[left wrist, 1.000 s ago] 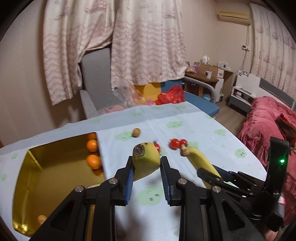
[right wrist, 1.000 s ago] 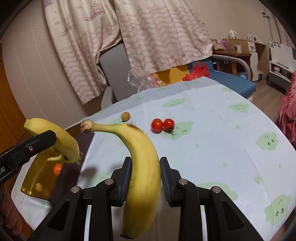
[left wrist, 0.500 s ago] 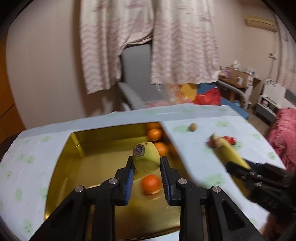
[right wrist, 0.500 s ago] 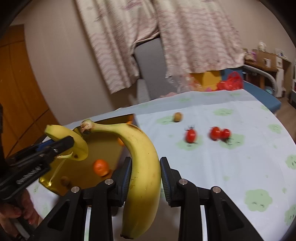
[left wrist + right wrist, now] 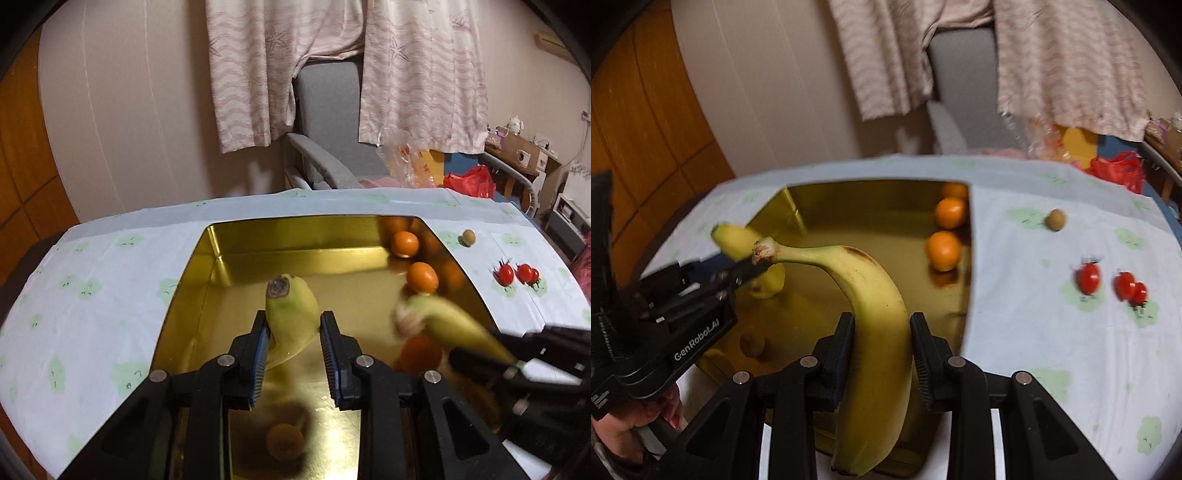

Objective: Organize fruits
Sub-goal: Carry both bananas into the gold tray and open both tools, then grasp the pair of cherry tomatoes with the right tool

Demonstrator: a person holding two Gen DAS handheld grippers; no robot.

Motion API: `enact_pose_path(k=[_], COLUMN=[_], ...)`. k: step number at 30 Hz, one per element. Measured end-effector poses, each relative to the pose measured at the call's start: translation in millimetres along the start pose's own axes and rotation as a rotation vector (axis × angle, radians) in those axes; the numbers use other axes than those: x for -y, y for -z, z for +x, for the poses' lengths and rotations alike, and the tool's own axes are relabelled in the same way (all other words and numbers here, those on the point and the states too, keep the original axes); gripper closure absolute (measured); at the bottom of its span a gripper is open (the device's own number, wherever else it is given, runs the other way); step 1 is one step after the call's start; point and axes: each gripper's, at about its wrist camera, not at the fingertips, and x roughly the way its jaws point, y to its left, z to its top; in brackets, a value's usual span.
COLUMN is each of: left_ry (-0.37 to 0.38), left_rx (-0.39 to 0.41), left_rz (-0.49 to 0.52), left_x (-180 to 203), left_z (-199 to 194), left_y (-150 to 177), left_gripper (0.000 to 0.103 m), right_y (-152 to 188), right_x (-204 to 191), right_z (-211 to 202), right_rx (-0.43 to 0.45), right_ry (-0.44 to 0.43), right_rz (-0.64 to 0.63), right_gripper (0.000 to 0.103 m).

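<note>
- Over the shiny gold rectangular tray (image 5: 221, 236) on the counter, both yellow bananas hang; lower each one gently to the bare floor of it.
- The left gripper (image 5: 291, 354) has its fingers clamped on the shorter yellow banana (image 5: 291, 310).
- The right gripper (image 5: 881, 354) pinches the long curved yellow banana (image 5: 875, 302); keep it off the small round oranges (image 5: 943, 250).

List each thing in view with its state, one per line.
Left gripper: shut on smaller banana, above tray.
Right gripper: shut on larger banana.
Gold tray: holds oranges.
Cherry tomatoes: loose on tablecloth.
</note>
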Motion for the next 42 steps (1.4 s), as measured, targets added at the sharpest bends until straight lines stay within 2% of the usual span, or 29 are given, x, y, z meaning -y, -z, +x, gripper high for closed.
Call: enact_pose_path(k=[3, 5, 8, 9, 10, 13, 20, 22, 25, 29, 33, 38, 42], left_ry=[-0.007, 0.02, 0.045, 0.044, 0.031, 0.053, 0.03, 0.007, -0.015, -0.019, -0.001, 0.039, 0.076], left_rx=[0.002, 0.0, -0.002, 0.003, 0.007, 0.035, 0.064, 0.08, 0.092, 0.08, 0.07, 0.054, 0.049], left_rz=[-0.02, -0.064, -0.076, -0.069, -0.056, -0.074, -0.134, -0.162, -0.202, -0.224, -0.198, -0.14, -0.078], left_x=[-8, -15, -17, -16, -14, -15, -27, -32, -38, -35, -18, 10, 37], left_z=[9, 12, 17, 17, 17, 14, -6, -16, -29, -39, -47, -53, -60], left_y=[-6, -10, -16, -18, -20, -25, -23, -19, -10, 1, 11, 17, 22], left_gripper=[0.075, 0.075, 0.075, 0.068, 0.053, 0.033, 0.023, 0.015, 0.008, 0.005, 0.002, 0.002, 0.001], right_y=[-1, 0, 0, 0, -1, -5, -12, -13, -11, -5, 3, 9, 17], right_x=[-10, -15, -22, -24, -26, -32, -38, -38, -35, -30, -19, 10, 45], right_z=[14, 21, 32, 35, 37, 43, 54, 53, 44, 19, -7, -27, -33], right_rx=[-0.045, -0.068, -0.091, -0.096, -0.1, -0.101, -0.119, -0.119, -0.096, -0.037, 0.024, 0.062, 0.059], right_ry=[-0.034, -0.035, -0.04, -0.04, -0.036, -0.017, 0.004, -0.015, -0.045, -0.074, -0.079, -0.042, 0.027], right_rz=[-0.008, -0.019, -0.03, -0.034, -0.04, -0.067, -0.095, -0.094, -0.077, -0.056, -0.033, 0.029, 0.088], right_gripper=[0.072, 0.072, 0.072, 0.072, 0.072, 0.072, 0.071, 0.071, 0.071, 0.071, 0.071, 0.071, 0.071])
